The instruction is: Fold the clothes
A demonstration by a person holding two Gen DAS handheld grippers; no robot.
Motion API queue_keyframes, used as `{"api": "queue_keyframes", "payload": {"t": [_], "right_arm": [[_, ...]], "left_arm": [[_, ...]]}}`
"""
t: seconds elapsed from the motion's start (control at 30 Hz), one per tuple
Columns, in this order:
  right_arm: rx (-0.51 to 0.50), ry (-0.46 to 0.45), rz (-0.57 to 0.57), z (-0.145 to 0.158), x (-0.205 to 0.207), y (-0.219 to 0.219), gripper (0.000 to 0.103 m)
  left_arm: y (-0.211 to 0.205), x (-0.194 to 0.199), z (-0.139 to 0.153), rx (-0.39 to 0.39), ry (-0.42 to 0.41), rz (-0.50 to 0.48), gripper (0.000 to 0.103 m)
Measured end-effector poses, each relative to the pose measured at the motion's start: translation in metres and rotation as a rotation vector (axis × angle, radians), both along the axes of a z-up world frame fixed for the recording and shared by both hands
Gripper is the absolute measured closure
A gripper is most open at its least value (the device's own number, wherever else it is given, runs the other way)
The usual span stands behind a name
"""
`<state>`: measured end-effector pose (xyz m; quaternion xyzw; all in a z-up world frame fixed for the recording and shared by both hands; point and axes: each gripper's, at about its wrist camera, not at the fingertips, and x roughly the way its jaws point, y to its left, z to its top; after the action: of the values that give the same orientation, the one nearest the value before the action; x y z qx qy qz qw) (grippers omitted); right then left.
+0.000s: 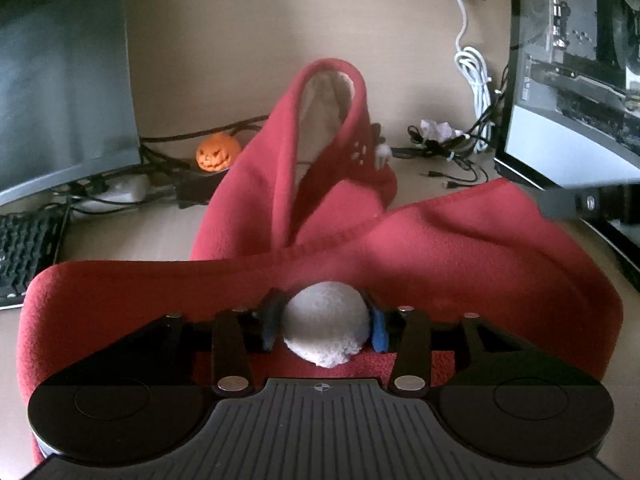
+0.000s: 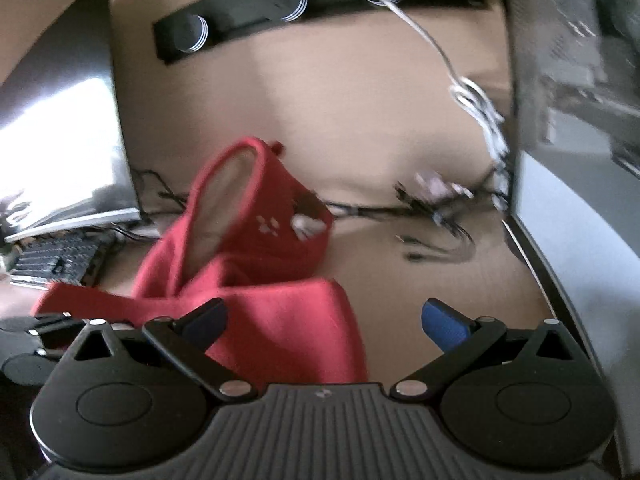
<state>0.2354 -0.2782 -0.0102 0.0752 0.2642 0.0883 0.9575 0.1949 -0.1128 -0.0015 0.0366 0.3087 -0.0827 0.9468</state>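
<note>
Beige desk [image 1: 248, 60], fleecy red hoodie [image 1: 440, 248]

A tan wall [image 1: 248, 40] closes the far side, with a black strip [image 2: 280, 8] mounted high on it. A white cable [image 1: 464, 28] hangs from the strip and ends in a coiled bundle near the right. The desk [image 1: 120, 236] is pale wood. A dark monitor [image 1: 60, 88] stands far left, a keyboard [image 1: 24, 252] near it. A glass-sided computer case [image 1: 580, 60] fills the right. Black wires [image 1: 448, 152] and an orange pumpkin [image 1: 217, 153] lie along the wall. Daylight glares off the monitor in the right wrist view.
</note>
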Motion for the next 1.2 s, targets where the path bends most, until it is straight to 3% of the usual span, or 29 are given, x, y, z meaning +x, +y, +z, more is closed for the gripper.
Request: {"api": "queue_keyframes", "payload": {"t": [0.07,0.1,0.13,0.23,0.37,0.47,0.67,0.9,1.2], "right_arm": [[0.001,-0.024,0.025,0.006,0.006,0.005,0.000],[0.012,-0.029,0.036,0.005,0.009,0.006,0.004],[0.023,-0.034,0.047,0.004,0.013,0.007,0.013],[0.062,-0.014,0.093,-0.004,0.024,0.012,0.020],[0.078,0.048,0.172,-0.025,0.041,0.021,0.020],[0.056,0.101,0.202,-0.046,0.060,0.028,0.017],[0.122,0.088,0.263,-0.059,0.078,0.024,0.009],[0.177,0.101,0.265,-0.064,0.084,0.020,0.006],[0.068,0.200,0.147,-0.061,0.047,0.039,0.000]], "left_arm": [[0.005,0.001,0.007,-0.045,0.020,0.003,0.025],[0.010,0.001,0.012,-0.079,0.026,0.009,0.006],[0.014,0.000,0.016,-0.100,0.024,0.020,0.006],[0.029,-0.008,0.028,-0.122,-0.012,0.085,0.006],[0.056,-0.008,0.031,-0.115,-0.065,0.190,0.006],[0.070,0.013,0.016,-0.097,-0.024,0.235,0.006],[0.087,0.042,-0.014,-0.151,0.076,0.284,0.005],[0.088,0.046,-0.017,-0.143,0.041,0.289,0.005],[0.095,0.048,-0.017,-0.181,0.103,0.137,0.005]]}}
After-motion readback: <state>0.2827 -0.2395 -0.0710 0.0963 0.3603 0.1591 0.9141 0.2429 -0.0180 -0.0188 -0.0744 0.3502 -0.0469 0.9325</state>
